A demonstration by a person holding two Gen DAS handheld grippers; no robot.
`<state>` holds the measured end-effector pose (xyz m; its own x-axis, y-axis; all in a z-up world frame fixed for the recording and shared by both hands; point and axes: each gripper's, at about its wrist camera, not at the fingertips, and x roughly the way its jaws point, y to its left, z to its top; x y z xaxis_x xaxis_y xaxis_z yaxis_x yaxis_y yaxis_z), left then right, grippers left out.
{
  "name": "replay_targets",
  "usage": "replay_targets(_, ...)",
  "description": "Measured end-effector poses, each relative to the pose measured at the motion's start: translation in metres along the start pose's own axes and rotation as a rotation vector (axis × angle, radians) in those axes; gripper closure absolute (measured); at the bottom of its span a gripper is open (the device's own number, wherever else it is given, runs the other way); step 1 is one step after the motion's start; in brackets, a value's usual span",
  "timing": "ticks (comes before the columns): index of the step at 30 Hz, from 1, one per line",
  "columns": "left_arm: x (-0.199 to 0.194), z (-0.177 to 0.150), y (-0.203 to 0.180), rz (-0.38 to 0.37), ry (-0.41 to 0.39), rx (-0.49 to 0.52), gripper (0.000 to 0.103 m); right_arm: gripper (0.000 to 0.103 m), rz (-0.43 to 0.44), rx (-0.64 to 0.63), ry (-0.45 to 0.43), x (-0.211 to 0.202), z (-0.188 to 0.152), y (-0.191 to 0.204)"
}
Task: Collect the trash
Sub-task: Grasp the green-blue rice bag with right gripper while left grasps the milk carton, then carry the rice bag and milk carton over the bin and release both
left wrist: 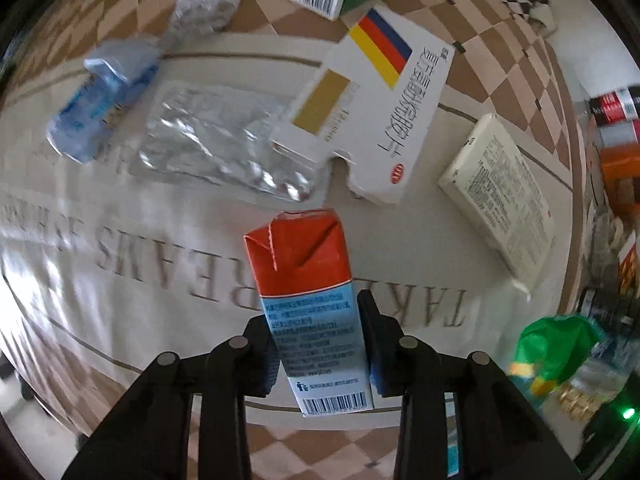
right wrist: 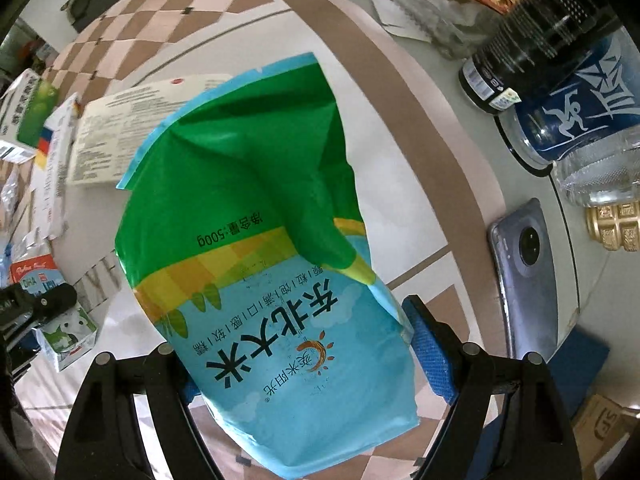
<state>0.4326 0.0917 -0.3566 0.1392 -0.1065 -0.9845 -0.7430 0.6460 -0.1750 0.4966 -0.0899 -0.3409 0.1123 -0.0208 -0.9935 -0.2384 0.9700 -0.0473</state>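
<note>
Above the tablecloth (left wrist: 120,304), left gripper (left wrist: 320,344) is clamped on a red-and-blue drink carton (left wrist: 308,300); right gripper (right wrist: 304,364) is clamped on a green-and-blue rice bag (right wrist: 260,240), near a phone (right wrist: 524,280).

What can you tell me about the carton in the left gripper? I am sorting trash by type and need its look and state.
The carton is a small drink box, apparently coated paperboard, with an orange-red folded top, a pale blue printed side and a barcode at its near end. It looks intact, flaps folded flat. The left gripper clamps its lower half, fingers on both sides, holding it above the tablecloth, top pointing away from the camera.
</note>
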Motion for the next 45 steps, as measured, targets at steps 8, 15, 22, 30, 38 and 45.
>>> replay_targets(8, -0.05, -0.03, 0.029, 0.13, -0.189, 0.2, 0.073, 0.018, 0.026, -0.08, -0.109, -0.063, -0.036, 0.035)
replay_targets(15, -0.096, -0.094, 0.097, 0.176, -0.331, 0.271, 0.073, 0.018, 0.075, -0.138, -0.168, -0.098, -0.106, 0.054)
replay_targets(22, -0.136, -0.175, 0.2, 0.14, -0.401, 0.259, 0.073, 0.018, 0.097, -0.176, -0.187, -0.099, -0.209, 0.074)
replay_targets(30, -0.129, -0.274, 0.296, 0.108, -0.362, 0.25, 0.073, 0.018, 0.136, -0.201, -0.105, -0.067, -0.343, 0.092)
replay_targets(38, -0.003, -0.356, 0.377, 0.074, -0.07, 0.181, 0.073, 0.018, 0.169, -0.25, 0.11, 0.036, -0.474, 0.094)
replay_targets(45, 0.185, -0.347, 0.411, 0.039, 0.122, 0.104, 0.073, 0.018, 0.146, -0.249, 0.279, 0.21, -0.506, 0.098)
